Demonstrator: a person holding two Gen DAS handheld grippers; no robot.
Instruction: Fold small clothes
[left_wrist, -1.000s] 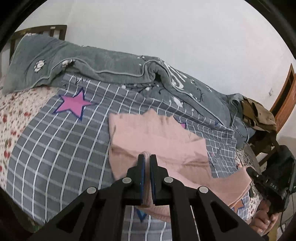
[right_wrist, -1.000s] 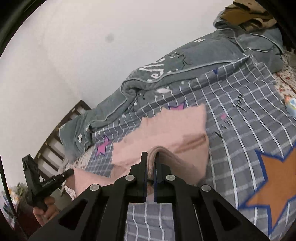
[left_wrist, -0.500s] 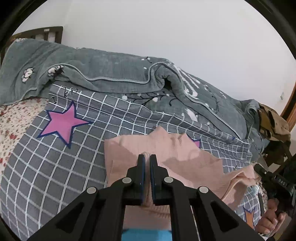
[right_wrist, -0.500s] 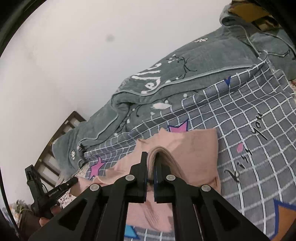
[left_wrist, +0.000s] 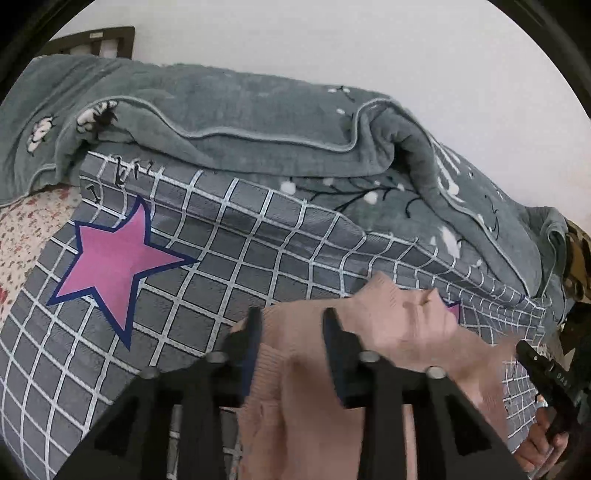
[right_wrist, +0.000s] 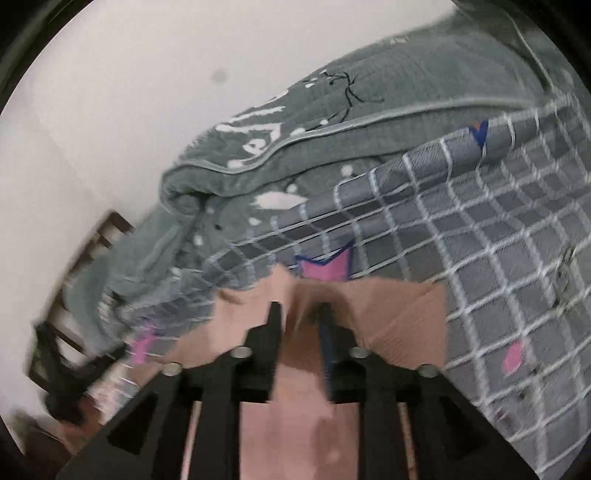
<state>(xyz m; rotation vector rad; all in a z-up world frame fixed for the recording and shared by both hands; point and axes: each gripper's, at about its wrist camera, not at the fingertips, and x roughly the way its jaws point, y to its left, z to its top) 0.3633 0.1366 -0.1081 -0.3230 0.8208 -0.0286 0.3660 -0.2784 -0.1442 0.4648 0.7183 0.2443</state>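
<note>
A small pink garment (left_wrist: 399, 325) lies on the grey checked sheet (left_wrist: 207, 280), and shows in the right wrist view too (right_wrist: 399, 314). My left gripper (left_wrist: 291, 325) is open, its jaws spread over the garment's left part, with pink cloth between and below them. My right gripper (right_wrist: 299, 314) is open over the garment's right part, a raised fold of cloth standing between its jaws. The right wrist view is blurred by motion. The right gripper also shows at the right edge of the left wrist view (left_wrist: 543, 369).
A rumpled grey-green blanket (left_wrist: 258, 122) lies along the wall behind the sheet. A pink star (left_wrist: 114, 262) is printed on the sheet to the left. A dark wooden headboard (right_wrist: 88, 258) stands at the left. A floral sheet (left_wrist: 26, 229) shows at the far left.
Both grippers have opened and let go of the pink garment. They moved forward and down, and the garment now lies folded on the sheet.
</note>
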